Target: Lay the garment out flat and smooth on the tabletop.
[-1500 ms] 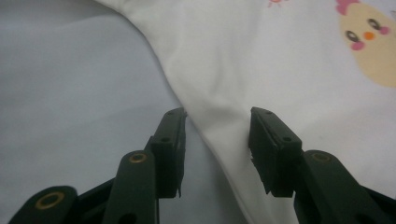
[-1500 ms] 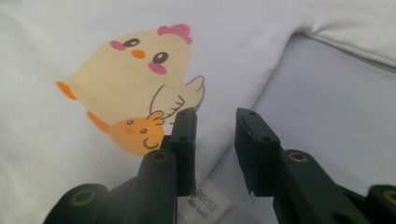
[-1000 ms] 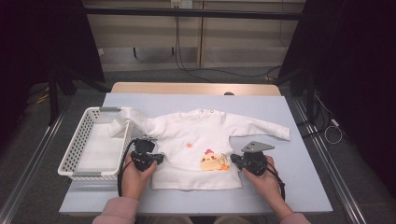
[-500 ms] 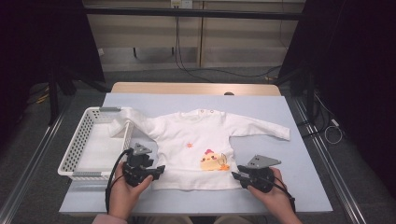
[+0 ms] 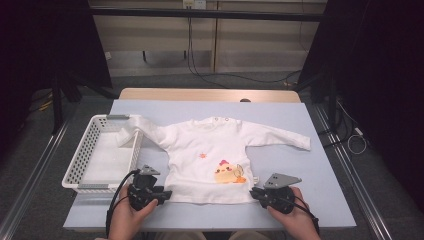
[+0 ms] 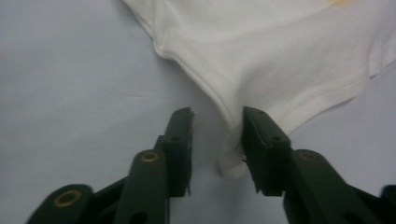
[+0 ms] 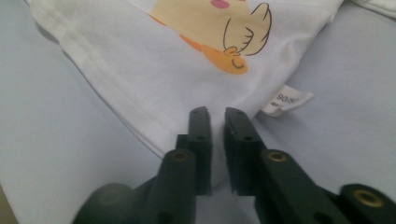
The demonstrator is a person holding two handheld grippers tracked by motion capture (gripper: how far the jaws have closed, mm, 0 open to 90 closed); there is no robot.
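Soft matt white cloth shirt [image 5: 210,155], smooth matt blue-grey table [image 5: 320,170], perforated white plastic basket [image 5: 82,155], matt black jaws.

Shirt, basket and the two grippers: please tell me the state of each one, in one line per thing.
Shirt: spread flat on the table, front up, left sleeve draped over the basket rim.
Basket: upright at the table's left; a sleeve end lies in it.
Left gripper: open, jaws either side of the shirt's hem corner.
Right gripper: nearly closed on the other hem corner; grip cannot be confirmed.

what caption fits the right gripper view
Right gripper nearly closed on the hem corner of a white chick-print baby shirt.
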